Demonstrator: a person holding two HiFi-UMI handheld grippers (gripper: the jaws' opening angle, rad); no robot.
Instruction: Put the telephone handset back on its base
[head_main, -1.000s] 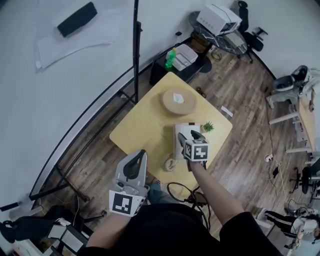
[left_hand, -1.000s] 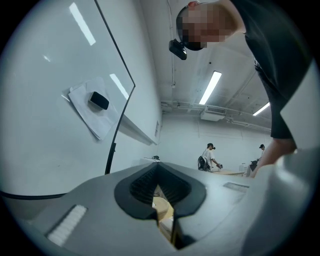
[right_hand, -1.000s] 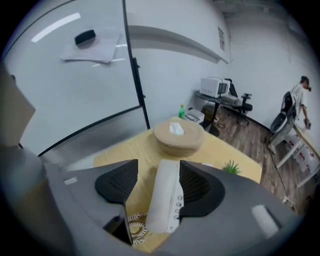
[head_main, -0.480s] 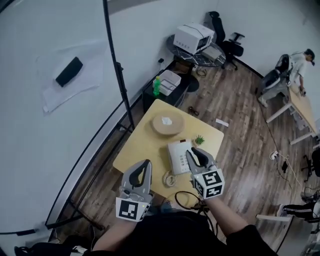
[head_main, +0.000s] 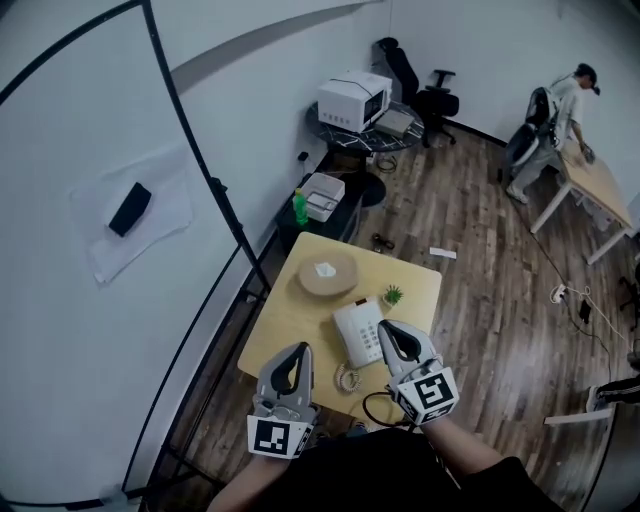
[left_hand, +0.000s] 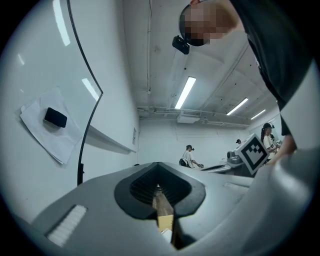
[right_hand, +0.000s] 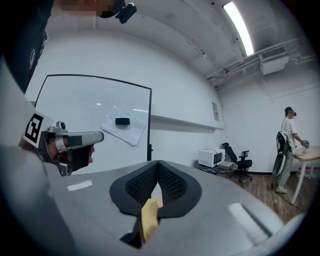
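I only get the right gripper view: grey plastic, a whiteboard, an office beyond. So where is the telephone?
Observer: Below your picture. The head view shows the telephone on a yellow table, right beside the tip of the right claw.
Operator: Is anything else near it?
Observer: A small potted plant stands just beyond the telephone.
Operator: And the other claw?
Observer: The left claw hangs over the table's near left edge. Its own view shows it shut and empty, and a coiled cord lies between the two claws.
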